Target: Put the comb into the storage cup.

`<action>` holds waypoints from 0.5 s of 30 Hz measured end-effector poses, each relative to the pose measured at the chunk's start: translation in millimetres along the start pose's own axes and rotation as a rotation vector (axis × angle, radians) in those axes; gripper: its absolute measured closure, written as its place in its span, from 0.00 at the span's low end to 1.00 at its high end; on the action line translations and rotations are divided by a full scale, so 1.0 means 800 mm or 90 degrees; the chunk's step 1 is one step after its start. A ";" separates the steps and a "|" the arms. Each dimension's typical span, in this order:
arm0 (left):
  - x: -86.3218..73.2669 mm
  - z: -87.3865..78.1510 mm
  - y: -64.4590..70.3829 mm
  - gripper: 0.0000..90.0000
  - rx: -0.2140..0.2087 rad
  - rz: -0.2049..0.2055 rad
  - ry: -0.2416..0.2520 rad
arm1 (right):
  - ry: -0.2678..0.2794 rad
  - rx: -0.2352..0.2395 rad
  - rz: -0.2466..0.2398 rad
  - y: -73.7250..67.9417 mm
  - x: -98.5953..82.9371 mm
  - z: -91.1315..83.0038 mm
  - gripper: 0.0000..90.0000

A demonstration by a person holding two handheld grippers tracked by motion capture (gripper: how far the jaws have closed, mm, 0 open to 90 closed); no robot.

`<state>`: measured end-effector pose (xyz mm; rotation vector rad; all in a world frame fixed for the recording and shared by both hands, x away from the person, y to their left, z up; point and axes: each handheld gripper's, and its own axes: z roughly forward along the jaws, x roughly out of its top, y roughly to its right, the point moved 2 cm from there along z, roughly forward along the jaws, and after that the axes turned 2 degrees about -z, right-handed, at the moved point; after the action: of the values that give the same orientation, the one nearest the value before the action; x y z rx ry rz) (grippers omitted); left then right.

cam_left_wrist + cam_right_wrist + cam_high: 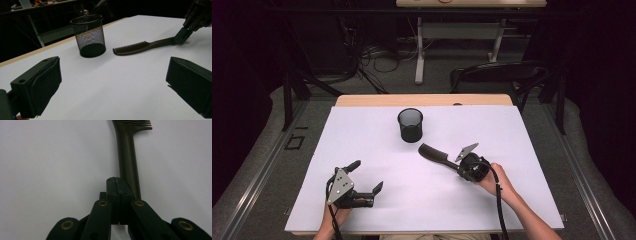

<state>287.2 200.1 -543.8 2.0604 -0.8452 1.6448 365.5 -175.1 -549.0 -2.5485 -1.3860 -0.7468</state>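
Right tool point(455, 164), matte black with brass-coloured rivets along its linkage arms, has its jaws pressed together on the handle end of a dark comb point(435, 155). That comb is a long, slim piece of dull brownish-black plastic: a smooth rounded handle that widens into a row of fine teeth, seen clearly in the left gripper view point(142, 46). It stretches away from the right tool toward the middle of the counter point(362, 130), its toothed end just beside a black wire-mesh cup point(410, 125), a round open-topped cylinder with a solid rim and base. Left tool point(366, 177) sits near the counter's front edge, well apart from the comb, its blocky padded jaws spread wide and gripping nothing. A smooth white sheet covers the counter.
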 end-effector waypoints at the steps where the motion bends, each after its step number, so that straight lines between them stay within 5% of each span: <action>1: 0.000 0.000 0.000 0.00 0.000 0.000 0.001 | 0.003 0.003 0.005 0.000 0.000 -0.001 1.00; 9: 0.000 0.000 0.000 0.00 -0.001 0.000 0.000 | 0.015 0.035 -0.002 -0.002 0.003 -0.016 0.78; 15: 0.000 -0.001 0.001 0.00 -0.001 0.001 0.000 | 0.016 0.033 -0.005 -0.001 0.005 -0.025 0.57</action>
<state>286.1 200.2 -543.5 2.0594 -0.8482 1.6443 359.7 -178.4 -530.0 -2.4875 -1.3904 -0.7308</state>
